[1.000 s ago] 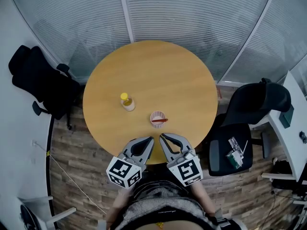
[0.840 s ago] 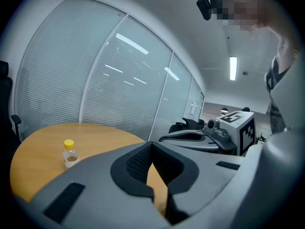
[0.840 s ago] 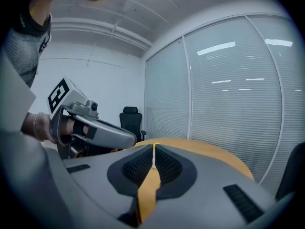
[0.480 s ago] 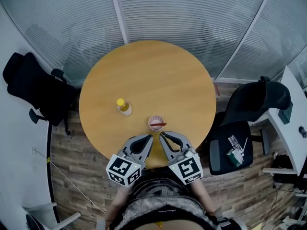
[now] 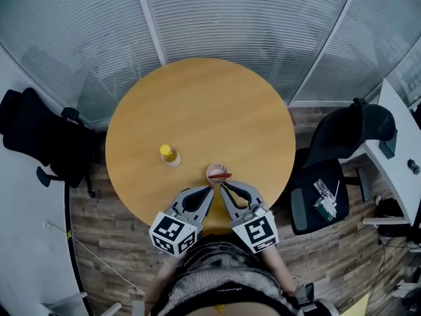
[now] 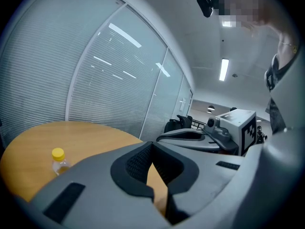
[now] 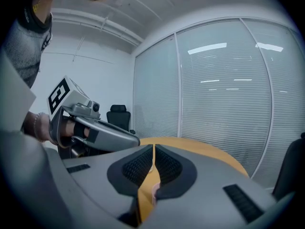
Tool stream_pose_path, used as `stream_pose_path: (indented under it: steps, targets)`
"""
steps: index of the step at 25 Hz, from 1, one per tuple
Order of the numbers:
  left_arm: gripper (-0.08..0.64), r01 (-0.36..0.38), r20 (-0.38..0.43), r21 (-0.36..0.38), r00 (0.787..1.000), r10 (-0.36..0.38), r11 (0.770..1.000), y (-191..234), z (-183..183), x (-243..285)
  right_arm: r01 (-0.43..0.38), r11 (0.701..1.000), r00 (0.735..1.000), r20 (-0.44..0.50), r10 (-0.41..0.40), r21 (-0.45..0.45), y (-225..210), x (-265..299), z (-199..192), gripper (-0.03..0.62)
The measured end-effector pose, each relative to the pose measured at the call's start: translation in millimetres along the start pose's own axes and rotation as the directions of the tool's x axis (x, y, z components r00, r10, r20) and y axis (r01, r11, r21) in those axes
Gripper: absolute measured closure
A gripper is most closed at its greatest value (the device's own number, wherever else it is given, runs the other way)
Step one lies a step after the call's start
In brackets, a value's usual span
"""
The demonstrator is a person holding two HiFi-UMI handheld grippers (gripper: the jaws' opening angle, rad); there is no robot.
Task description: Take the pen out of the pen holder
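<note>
A small pinkish pen holder (image 5: 216, 173) stands near the front edge of the round wooden table (image 5: 197, 110), and a red pen (image 5: 222, 175) lies across its rim. My right gripper (image 5: 224, 187) is shut and empty, its tips just short of the holder. My left gripper (image 5: 206, 191) is beside it on the left, also shut and empty. In the right gripper view the jaws (image 7: 153, 149) meet, with a sliver of pink low in the gap between them. In the left gripper view the jaws (image 6: 151, 147) touch at the tip over the tabletop.
A yellow-capped bottle (image 5: 169, 155) stands on the table left of the holder, also seen as the bottle (image 6: 58, 159). Black office chairs stand at the left (image 5: 39, 137) and the right (image 5: 342, 150). Glass walls with blinds (image 5: 217, 18) curve behind the table.
The table has drawn nearer in the head view, and the pen holder now sits right in front of the gripper tips. Both grippers stay shut.
</note>
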State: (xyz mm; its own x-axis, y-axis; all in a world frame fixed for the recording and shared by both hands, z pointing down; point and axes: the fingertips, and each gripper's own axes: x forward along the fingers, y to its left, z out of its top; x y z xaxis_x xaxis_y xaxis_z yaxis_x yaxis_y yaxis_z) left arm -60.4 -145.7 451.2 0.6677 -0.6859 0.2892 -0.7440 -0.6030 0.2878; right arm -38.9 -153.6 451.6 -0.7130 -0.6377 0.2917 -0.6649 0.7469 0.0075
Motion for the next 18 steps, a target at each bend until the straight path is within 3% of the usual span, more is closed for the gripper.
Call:
stream_pose_path:
  steps: [18]
  targets:
    - [0.555, 0.012, -0.044, -0.039, 0.999, -0.014, 0.999, 40, -10, -10, 0.124, 0.992, 0.976, -0.179, -0.125, -0.017, -30, 40, -67, 0.565]
